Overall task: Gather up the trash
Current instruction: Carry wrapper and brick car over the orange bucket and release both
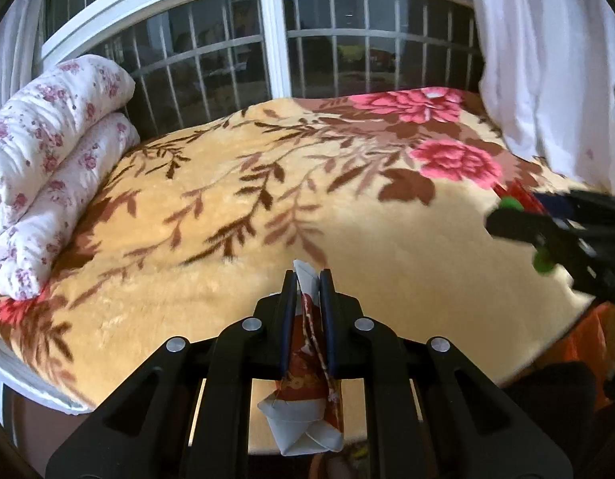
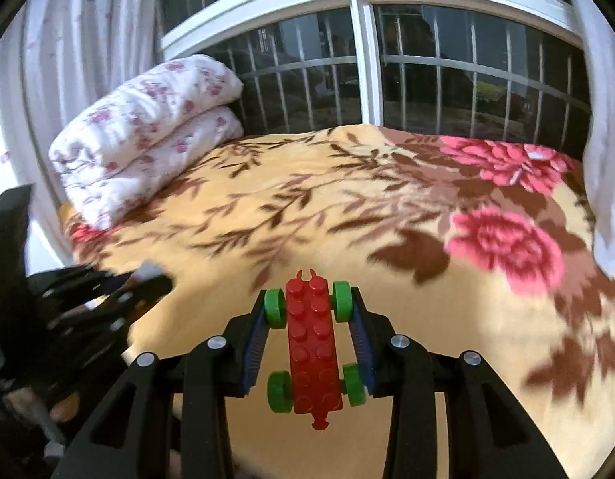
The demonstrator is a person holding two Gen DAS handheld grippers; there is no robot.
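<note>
A: Trash, item one: a crumpled paper wrapper, red with a gold print and a white inner face [image 1: 307,363]. Location: off the bed, gripped upright between the blue pads of the left hand-held gripper [image 1: 308,283], its folded lower end hanging below the fingers.

B: Grip on it?

A: Nearly closed, both pads pressing the wrapper's sides. Judged reason: thin paper slips unless pinched flat.

B: Item two?

A: A red plastic brick-built toy car with four green wheels [image 2: 314,351]. Location: lifted above the near part of the bed, lying lengthwise between the fingers of the right hand-held gripper [image 2: 309,299].

B: How wide?

A: Partly open, clamped across the far pair of green wheels; the near pair sits between the finger bases. Judged reason: the wheels are the widest part, so the jaws stop there.

B: Surroundings?

A: A bed under a yellow plush blanket with brown leaves and pink flowers [image 1: 347,219]; a folded white quilt with small pink flowers [image 1: 48,159] at its far left; a barred window [image 1: 275,40] beyond; white curtains [image 1: 547,60] at the right. No bin in view. Both items appear collected and awaiting disposal.
</note>
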